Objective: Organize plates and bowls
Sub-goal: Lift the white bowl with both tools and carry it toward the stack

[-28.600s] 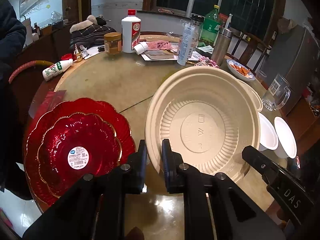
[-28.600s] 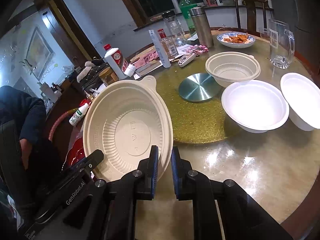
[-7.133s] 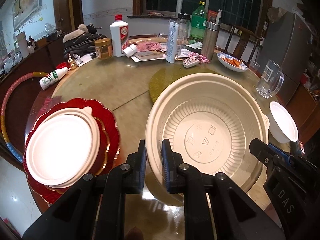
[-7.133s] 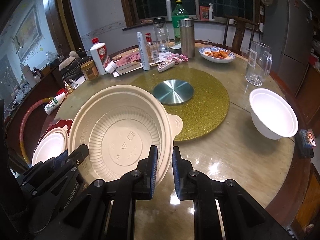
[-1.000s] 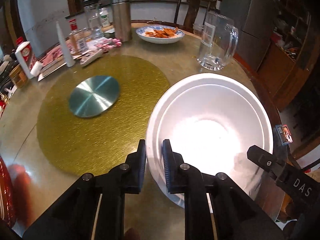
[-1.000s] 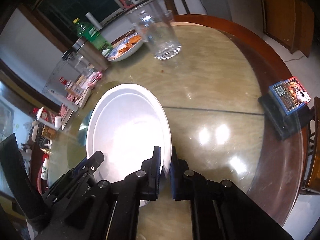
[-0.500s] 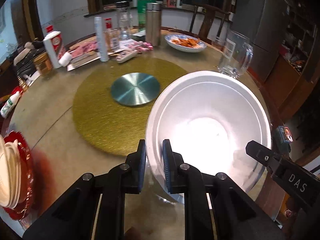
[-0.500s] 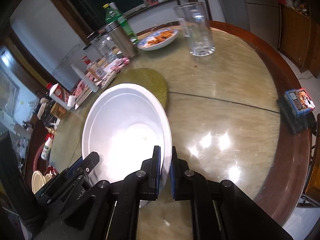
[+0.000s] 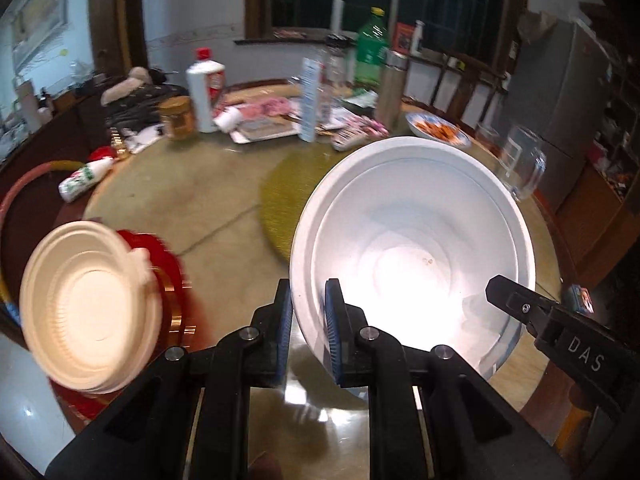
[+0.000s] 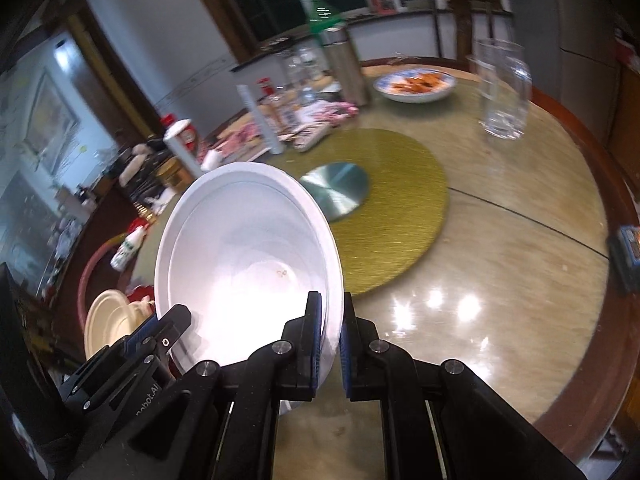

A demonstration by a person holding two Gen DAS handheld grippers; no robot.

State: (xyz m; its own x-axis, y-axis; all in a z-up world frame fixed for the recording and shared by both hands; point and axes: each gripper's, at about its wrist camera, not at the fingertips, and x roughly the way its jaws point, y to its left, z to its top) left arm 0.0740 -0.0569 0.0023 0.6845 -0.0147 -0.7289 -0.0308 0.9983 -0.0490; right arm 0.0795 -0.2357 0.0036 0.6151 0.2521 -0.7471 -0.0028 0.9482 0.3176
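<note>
**White bowl held over the table by both grippers**

The left gripper (image 9: 307,322) is clamped on the near-left rim of the white bowl (image 9: 416,248); the right gripper (image 10: 330,330) pinches its right rim. Beyond, left, cream bowls (image 9: 86,304) sit on red plates (image 9: 170,264). Farther off lies the gold mat (image 10: 396,216).

My left black plastic two-finger gripper (image 9: 308,320) wears blue pads and round silver screws. My right black plastic two-finger gripper (image 10: 330,332) matches it, white "DAS" lettering on its side beyond the left one.
</note>
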